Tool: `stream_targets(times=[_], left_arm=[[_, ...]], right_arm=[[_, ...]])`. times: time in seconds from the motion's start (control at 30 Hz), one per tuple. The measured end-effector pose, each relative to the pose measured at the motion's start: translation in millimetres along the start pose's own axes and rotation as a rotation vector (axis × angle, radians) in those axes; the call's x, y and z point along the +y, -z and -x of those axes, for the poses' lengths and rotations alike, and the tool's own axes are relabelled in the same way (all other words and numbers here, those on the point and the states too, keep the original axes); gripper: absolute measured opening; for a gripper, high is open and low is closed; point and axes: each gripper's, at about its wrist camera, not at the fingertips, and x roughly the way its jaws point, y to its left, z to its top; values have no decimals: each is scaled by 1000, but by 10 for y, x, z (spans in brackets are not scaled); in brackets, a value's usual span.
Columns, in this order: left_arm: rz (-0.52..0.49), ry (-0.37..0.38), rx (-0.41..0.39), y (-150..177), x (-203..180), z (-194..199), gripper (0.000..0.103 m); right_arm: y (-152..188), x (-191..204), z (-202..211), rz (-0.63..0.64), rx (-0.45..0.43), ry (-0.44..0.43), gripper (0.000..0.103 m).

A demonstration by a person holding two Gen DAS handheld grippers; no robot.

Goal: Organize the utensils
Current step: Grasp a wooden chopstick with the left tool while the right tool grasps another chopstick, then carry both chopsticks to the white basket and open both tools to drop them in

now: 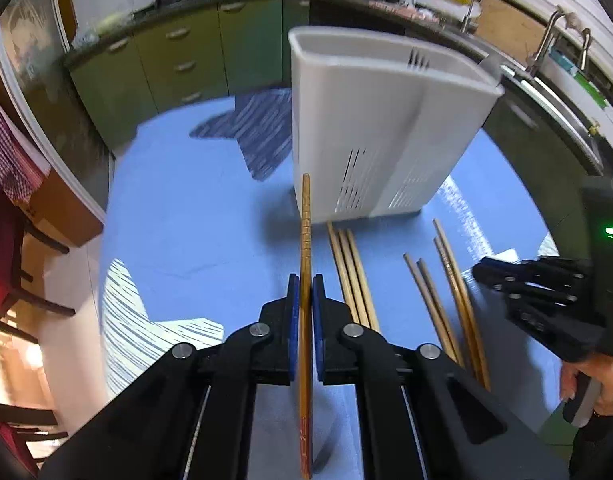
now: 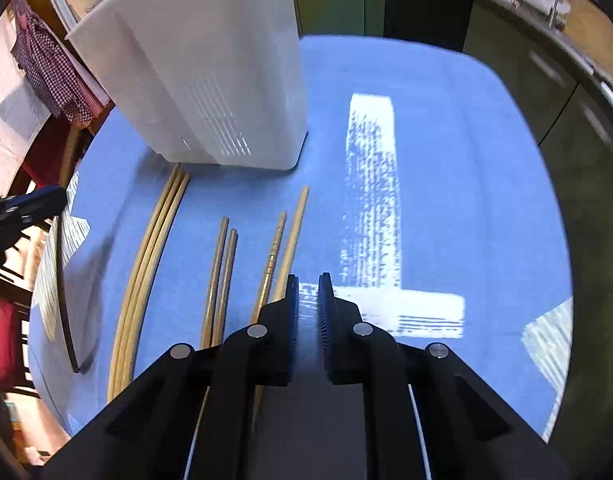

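Observation:
My left gripper (image 1: 305, 280) is shut on a dark orange chopstick (image 1: 305, 220), which points at the foot of the white slotted utensil holder (image 1: 366, 128). The holder (image 2: 210, 80) stands upright on the blue tablecloth (image 1: 186, 220). Several pale wooden chopsticks lie flat in front of it: a close trio (image 2: 146, 272), a pair (image 2: 222, 272) and two more (image 2: 284, 240). My right gripper (image 2: 308, 280) hovers low just right of those last two, its jaws nearly together with nothing between them. It shows at the right edge of the left wrist view (image 1: 480, 272), beside the rightmost chopsticks (image 1: 458, 280).
The cloth has white and dark striped patches (image 2: 370, 200). Green kitchen cabinets (image 1: 178, 52) and a counter with a sink tap (image 1: 546, 36) curve behind the table. Dark wooden chairs (image 1: 34, 280) stand off its left edge. A person's hand (image 1: 598, 384) grips the right tool.

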Motion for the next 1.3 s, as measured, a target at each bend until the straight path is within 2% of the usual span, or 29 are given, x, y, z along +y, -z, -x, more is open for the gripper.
stream_targets(times=[0.2,0.47,0.83,0.93,1.1,1.3], left_arm=[[-18,20,-55,39,-52,230,6],[-28,30,-94,92,-24,382,6],[-36,46,-113,141,8,468,6],[-39,47,-117,149,8,491,6],[-41,45,-126,153,45,544,6],[-49,54,-150,162,40,660,6]], right_arm=[[-84,57,-129,-16,41,-11,11],[-133,165,-142,-13,52,0,11],[-248,388,-311,24,93,80,12],[-244,439,-323,28,92,83,8],[-189,421,-109,1,32,18,7],[-95,457,528,9,-110,-48,7]])
